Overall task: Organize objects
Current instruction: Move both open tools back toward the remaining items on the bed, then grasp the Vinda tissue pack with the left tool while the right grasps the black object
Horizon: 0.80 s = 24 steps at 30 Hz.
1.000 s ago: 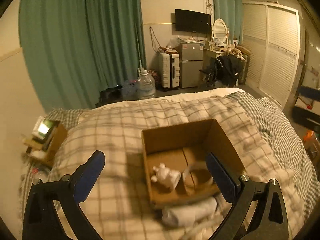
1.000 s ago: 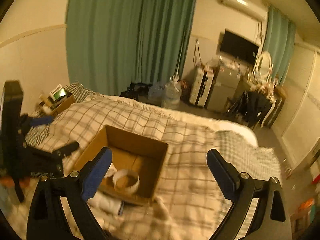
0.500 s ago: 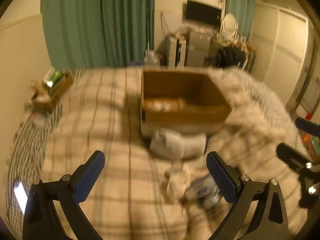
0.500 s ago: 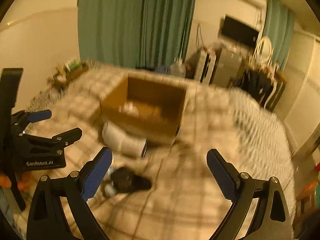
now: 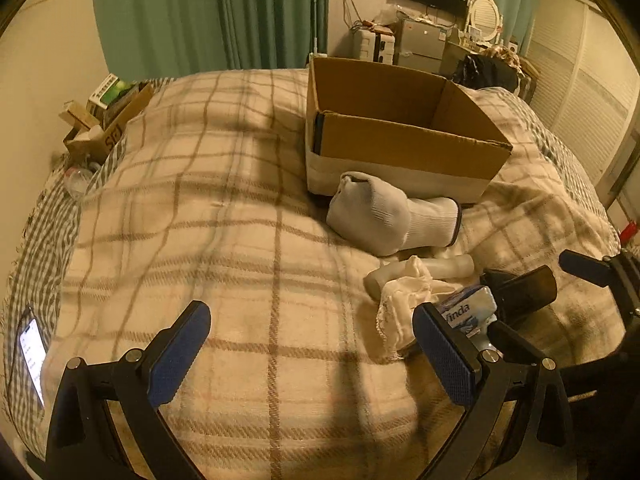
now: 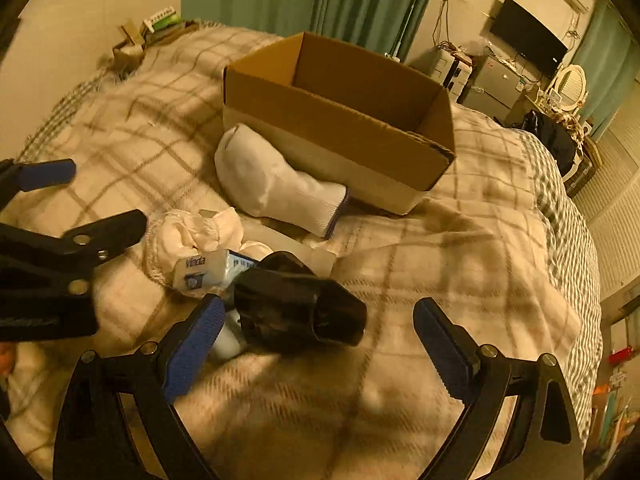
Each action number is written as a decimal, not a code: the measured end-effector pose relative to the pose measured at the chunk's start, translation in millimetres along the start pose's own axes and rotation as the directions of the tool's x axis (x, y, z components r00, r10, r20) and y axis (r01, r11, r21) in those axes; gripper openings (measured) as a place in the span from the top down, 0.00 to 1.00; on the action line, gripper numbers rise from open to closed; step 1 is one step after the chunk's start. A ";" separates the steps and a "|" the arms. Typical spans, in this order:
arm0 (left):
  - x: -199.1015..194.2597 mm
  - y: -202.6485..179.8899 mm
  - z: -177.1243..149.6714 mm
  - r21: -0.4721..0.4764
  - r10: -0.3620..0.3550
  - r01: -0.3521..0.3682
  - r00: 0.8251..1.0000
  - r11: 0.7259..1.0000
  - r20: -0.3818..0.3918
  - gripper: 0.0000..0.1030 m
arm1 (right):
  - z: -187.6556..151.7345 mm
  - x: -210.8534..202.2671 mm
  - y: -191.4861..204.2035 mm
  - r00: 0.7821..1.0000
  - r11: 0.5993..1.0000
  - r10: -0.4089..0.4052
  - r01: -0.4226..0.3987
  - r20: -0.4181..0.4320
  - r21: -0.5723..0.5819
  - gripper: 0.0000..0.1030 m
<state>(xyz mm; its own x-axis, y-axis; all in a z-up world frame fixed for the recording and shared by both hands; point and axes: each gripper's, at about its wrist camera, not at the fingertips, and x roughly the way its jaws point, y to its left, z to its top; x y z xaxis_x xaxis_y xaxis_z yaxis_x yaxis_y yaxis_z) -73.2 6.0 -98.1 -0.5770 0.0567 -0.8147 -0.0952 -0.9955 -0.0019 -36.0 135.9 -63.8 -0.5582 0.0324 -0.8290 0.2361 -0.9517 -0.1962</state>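
An open cardboard box point(image 5: 404, 148) point(image 6: 340, 128) stands on the plaid bed. A rolled white sock point(image 5: 392, 216) point(image 6: 276, 184) lies against its front. Nearer lie a crumpled white cloth point(image 5: 404, 300) point(image 6: 192, 236), a Vinda tissue pack point(image 5: 464, 312) point(image 6: 208, 270), a pale tube point(image 5: 440, 268) and a black cylindrical object point(image 5: 520, 292) point(image 6: 300, 312). My left gripper point(image 5: 312, 356) is open and empty, left of the pile. My right gripper point(image 6: 320, 344) is open, low over the black object, which lies between its fingers untouched.
A lit phone point(image 5: 32, 356) lies at the bed's left edge. A small carton with clutter point(image 5: 104, 120) sits at the far left corner. Green curtains point(image 5: 208, 16), a fridge and a dresser stand beyond the bed.
Both grippers have dropped and pulled back from above the box to the pile in front of it. The box interior is no longer visible. Both stay open.
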 end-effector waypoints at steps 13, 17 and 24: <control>-16.5 -47.8 2.6 0.171 -0.049 0.040 0.998 0.984 0.045 0.00 | 2.9 -40.6 -29.1 0.996 0.997 -0.017 0.011 0.085 0.078 0.54; -7.2 -79.2 4.6 0.252 -0.109 0.103 0.994 0.962 0.011 0.11 | 4.7 -55.1 -48.3 0.992 0.992 -0.050 0.036 0.119 0.117 0.54; 22.6 -107.2 1.0 0.310 -0.147 0.171 0.984 0.935 -0.101 0.40 | -2.6 -51.1 -62.4 0.993 0.988 -0.040 0.024 0.107 0.150 0.54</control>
<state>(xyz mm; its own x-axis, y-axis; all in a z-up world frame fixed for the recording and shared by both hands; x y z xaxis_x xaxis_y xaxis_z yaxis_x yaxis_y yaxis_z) -76.8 114.0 -115.8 -0.4721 0.1943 -0.8598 -0.4394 -0.8975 0.0385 -20.1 194.4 -10.6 -0.6494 0.0380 -0.7595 0.1007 -0.9857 -0.1354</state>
